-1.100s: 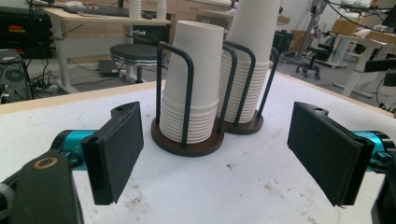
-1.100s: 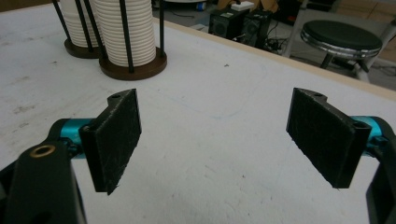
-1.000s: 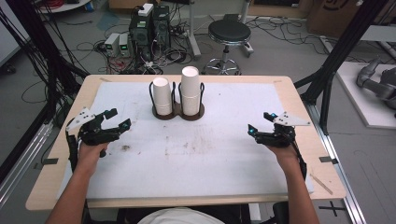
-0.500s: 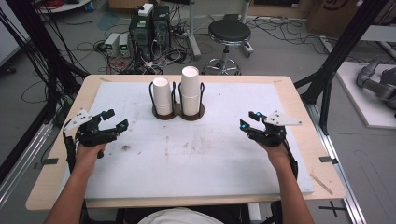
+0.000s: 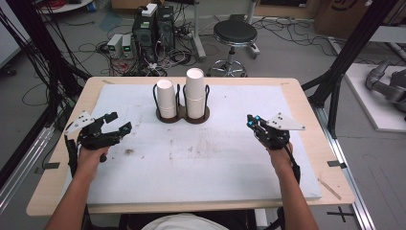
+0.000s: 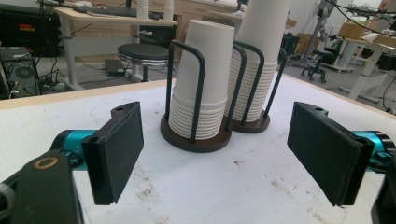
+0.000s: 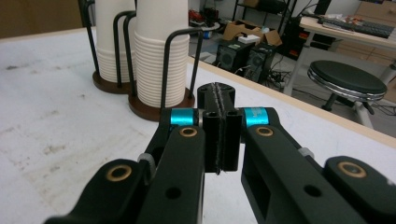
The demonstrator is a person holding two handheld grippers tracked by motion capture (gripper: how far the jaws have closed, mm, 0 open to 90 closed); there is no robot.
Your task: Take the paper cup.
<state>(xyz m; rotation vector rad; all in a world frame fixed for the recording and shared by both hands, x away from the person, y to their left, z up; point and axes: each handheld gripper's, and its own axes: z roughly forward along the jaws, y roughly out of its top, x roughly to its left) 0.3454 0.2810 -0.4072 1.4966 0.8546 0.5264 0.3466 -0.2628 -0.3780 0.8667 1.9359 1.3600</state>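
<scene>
Two stacks of white paper cups (image 5: 186, 96) stood rim-down in a dark double wire holder (image 5: 183, 115) at the far middle of the table (image 5: 306, 143); the holder's right stack was taller. Left of the holder, the left gripper (image 5: 119, 123) gaped wide, gripping nothing. Right of it, the right gripper (image 5: 251, 120) had just been closing, pads pressed together (nothing between them). A stained white mat (image 5: 201, 163) lay under the holder; a black stool (image 5: 234, 33) and computers (image 5: 153, 28) stood beyond it.
</scene>
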